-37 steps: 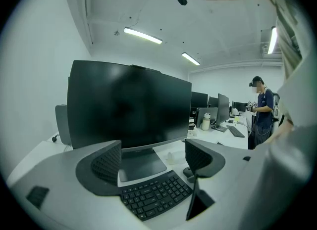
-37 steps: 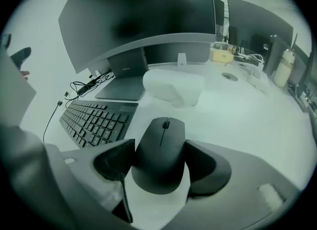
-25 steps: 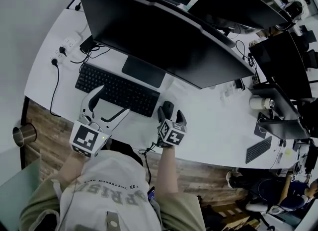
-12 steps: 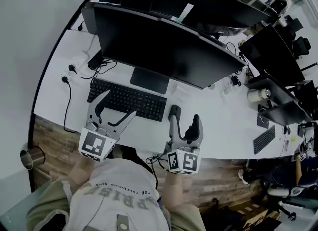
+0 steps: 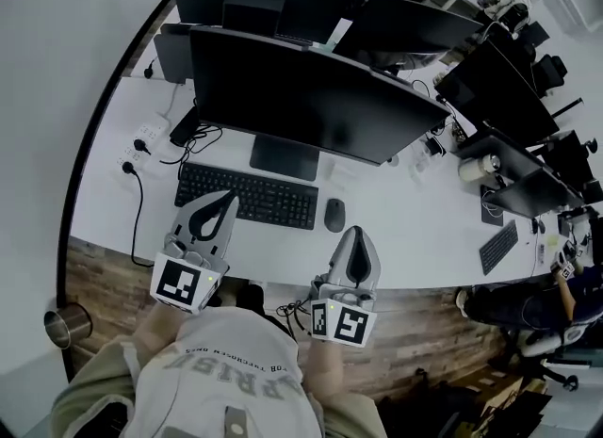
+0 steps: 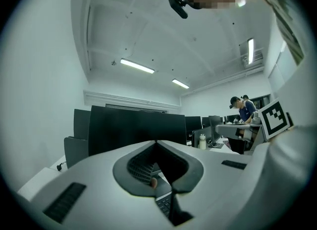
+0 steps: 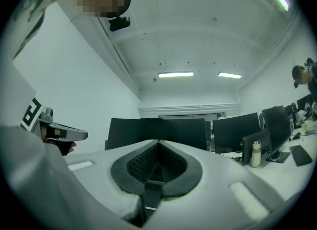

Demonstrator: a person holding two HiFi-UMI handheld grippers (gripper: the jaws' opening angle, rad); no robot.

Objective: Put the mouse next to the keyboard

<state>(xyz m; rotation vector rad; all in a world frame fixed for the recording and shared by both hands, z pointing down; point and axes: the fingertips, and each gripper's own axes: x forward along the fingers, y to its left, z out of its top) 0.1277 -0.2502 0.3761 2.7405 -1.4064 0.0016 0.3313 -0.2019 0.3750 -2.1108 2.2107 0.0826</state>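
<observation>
Head view: a dark mouse (image 5: 334, 215) flat on the white desk (image 5: 415, 229), just right of the black keyboard (image 5: 248, 195), with a narrow strip of bare desk between the 2. Under the right half of the big monitor (image 5: 311, 97), in neither claw.

Same view: left claw (image 5: 227, 202) pointing over the keyboard's near left part. Right claw (image 5: 355, 235) just short of the mouse on the near side, clear of it. Each claw with its 2 jaws brought together to a point.

Seen only from the head: the mouse itself, a power strip (image 5: 139, 142) with plugs at the desk's left end, a metal cup (image 5: 58, 326) on the wood-grain surface at lower left.

Left gripper view: left claw (image 6: 157, 143) shut tight, nothing gripped. A few keys of the keyboard (image 6: 163, 203) visible low down through the hollow behind the tips, the monitor (image 6: 133, 130) rising dark beyond. Shown here and not from above: ceiling lights, a pale bottle (image 6: 201, 141) on a farther desk, 2 people (image 6: 243, 109) standing far off at the right.

Right gripper view: right claw (image 7: 158, 143) likewise closed on nothing, pads meeting along 1 line. Rows of dark monitors beyond it, and a bottle (image 7: 255, 154) at the right. No keys in this one.
</observation>
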